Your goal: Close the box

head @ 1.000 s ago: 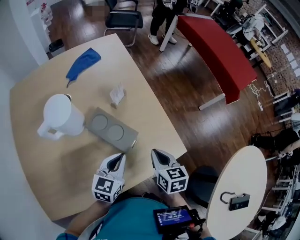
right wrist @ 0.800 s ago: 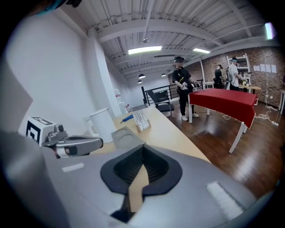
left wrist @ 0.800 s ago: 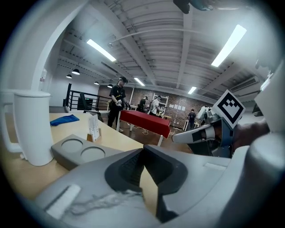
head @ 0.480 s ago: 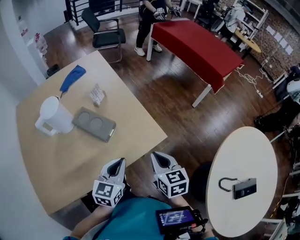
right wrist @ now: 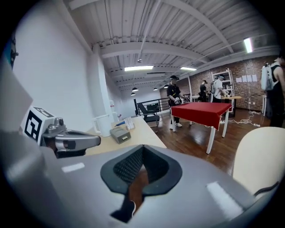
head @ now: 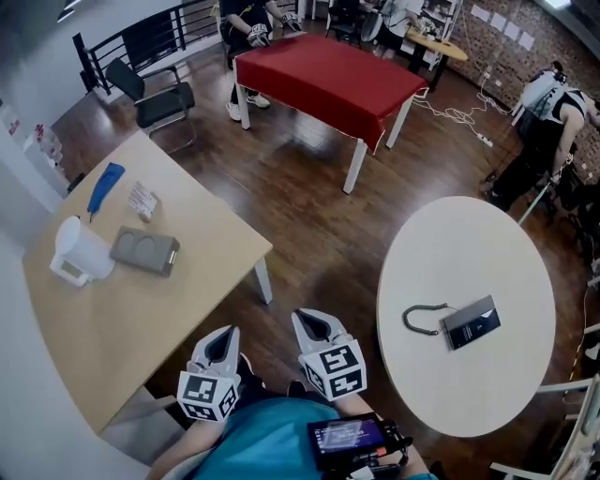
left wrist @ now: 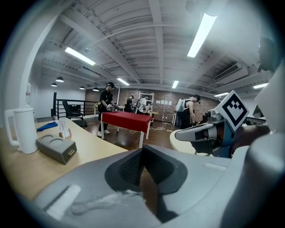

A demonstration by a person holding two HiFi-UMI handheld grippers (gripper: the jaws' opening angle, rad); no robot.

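wear: teal top (head: 272, 439) | left tool (head: 223, 337): grey-white, black-white marker cube (head: 206, 397) | right tool (head: 311, 322): same | chest: screen unit (head: 349, 435)

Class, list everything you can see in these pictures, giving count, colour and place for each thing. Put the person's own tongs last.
wooden table: 1, tan, left of the head view
jug: 1, white, on the wooden table
box: 1, grey, on the wooden table beside the jug
cloth: 1, blue, far end of the wooden table
packet: 1, white, between cloth and box
chair: 1, black, beyond the wooden table
red table: 1, red, top centre
round table: 1, white, right
device: 1, black, with cable, on the round table
bystanders: 2 clear, behind the red table and far right
left tongs: 1, grey, bottom, shut, empty
right tongs: 1, grey, bottom, shut, empty
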